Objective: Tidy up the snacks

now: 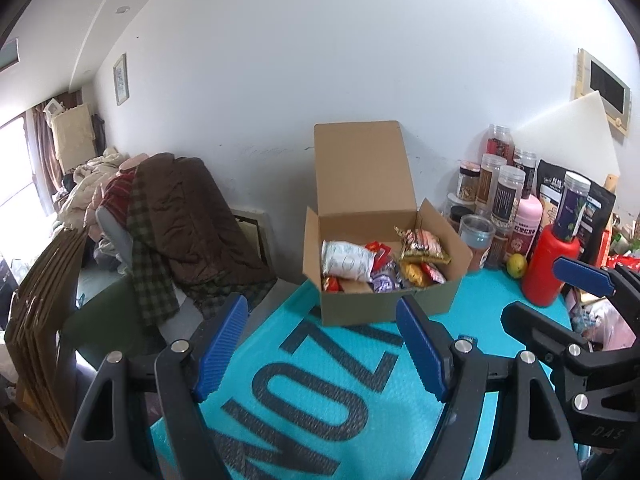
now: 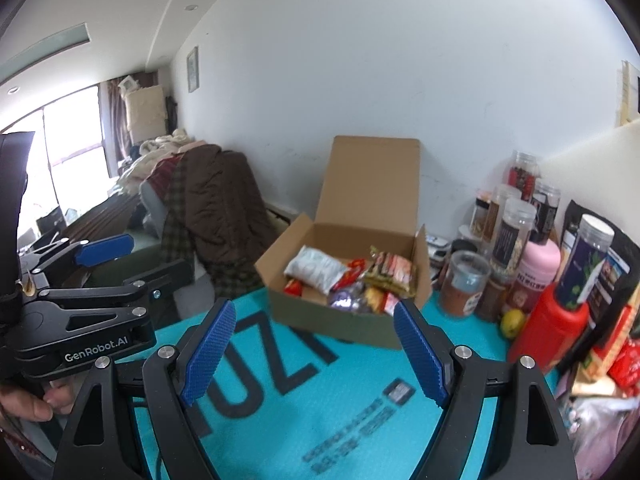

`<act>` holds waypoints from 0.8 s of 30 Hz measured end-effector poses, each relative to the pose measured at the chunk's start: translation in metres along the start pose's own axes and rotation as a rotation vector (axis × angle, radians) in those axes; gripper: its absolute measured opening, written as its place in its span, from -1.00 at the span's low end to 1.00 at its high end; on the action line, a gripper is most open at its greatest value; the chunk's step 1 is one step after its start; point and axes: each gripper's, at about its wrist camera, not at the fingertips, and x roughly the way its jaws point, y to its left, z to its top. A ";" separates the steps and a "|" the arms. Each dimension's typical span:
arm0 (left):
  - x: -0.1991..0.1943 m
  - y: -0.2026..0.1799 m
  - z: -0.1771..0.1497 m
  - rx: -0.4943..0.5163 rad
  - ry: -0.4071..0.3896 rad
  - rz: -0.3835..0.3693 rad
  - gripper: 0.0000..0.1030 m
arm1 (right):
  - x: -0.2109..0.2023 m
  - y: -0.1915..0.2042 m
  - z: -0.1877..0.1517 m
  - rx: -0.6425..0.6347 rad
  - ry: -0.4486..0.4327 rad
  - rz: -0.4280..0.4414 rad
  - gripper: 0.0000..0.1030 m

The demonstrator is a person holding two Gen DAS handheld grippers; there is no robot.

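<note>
Left wrist view: snack-filled cardboard box (image 1: 384,300) sits just beyond the empty, spread-wide left gripper (image 1: 320,344).

Both blue ribbed pads of the left gripper (image 1: 320,344) sit wide apart with nothing between them, just the teal mat with big dark lettering (image 1: 304,392) underneath. Straight past the fingertips there's an open brown cardboard box (image 1: 380,304) stuffed with snack packets (image 1: 384,266), lid flap standing up. Off beyond the right finger: a red plastic bottle (image 1: 546,270), clear jars (image 1: 506,196), plus the right gripper (image 1: 560,292), also gaping.
</note>
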 end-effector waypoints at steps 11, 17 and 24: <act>-0.008 0.010 -0.034 -0.021 0.048 0.025 0.49 | -0.006 0.013 -0.039 0.015 0.042 0.029 0.60; -0.008 0.011 -0.040 -0.029 0.060 0.016 0.49 | -0.006 0.014 -0.045 0.021 0.051 0.032 0.60; -0.006 0.011 -0.042 -0.039 0.068 0.003 0.49 | -0.007 0.013 -0.046 0.018 0.050 0.031 0.60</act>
